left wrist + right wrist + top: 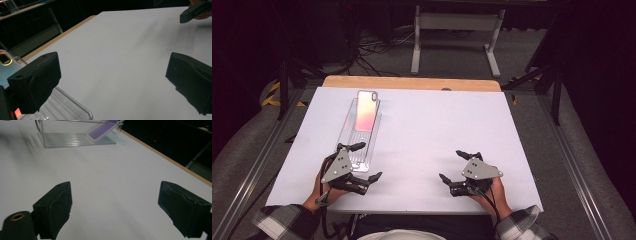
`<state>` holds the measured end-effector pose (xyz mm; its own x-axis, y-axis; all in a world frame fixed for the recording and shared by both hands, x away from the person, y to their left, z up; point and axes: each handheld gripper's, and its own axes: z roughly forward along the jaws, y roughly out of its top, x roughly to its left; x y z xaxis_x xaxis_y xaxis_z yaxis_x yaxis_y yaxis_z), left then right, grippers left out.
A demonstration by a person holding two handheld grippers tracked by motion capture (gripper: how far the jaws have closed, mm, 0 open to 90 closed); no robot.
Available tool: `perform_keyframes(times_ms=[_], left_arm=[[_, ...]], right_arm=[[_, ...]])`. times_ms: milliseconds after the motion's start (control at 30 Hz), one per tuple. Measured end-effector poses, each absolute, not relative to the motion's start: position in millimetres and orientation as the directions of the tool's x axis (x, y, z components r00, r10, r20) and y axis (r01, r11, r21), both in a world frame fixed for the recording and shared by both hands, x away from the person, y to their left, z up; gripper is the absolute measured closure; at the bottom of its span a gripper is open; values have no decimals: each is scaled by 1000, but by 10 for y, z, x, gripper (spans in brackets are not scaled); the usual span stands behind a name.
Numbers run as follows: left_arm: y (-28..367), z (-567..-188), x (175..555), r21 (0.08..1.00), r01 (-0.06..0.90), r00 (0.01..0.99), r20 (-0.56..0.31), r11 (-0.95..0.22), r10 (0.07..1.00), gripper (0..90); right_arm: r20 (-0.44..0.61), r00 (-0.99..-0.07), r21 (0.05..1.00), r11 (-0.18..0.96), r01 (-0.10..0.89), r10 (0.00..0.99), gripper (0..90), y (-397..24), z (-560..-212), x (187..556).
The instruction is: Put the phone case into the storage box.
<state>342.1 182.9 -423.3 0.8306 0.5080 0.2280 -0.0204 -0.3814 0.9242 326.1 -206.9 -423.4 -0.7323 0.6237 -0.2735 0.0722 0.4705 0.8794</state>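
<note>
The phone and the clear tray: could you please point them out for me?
phone (366, 111), high view, middle of its back.
tray (360, 159), high view, ribbed floor near its front end.

Left hand-held gripper (362, 162) partly hides the clear tray (346, 131).

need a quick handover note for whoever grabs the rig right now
Left claw: open, holding nothing, at the near end of the clear tray.
Right claw: open, holding nothing, on the right of the white table, apart from the tray.
Phone: leaning tilted in the tray's far end.
Done: phone sits in the tray.
Left: probably only pulling both hands clear.
</note>
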Motion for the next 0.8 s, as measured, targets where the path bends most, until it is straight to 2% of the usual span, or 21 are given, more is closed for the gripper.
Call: perform_keyframes(times_ms=[800], left_arm=[[1704, -4396, 3478, 920, 33, 863, 171, -391, 475, 5]], right_arm=[[-291, -747, 884, 467, 29, 598, 99, -2053, -4222, 3192]])
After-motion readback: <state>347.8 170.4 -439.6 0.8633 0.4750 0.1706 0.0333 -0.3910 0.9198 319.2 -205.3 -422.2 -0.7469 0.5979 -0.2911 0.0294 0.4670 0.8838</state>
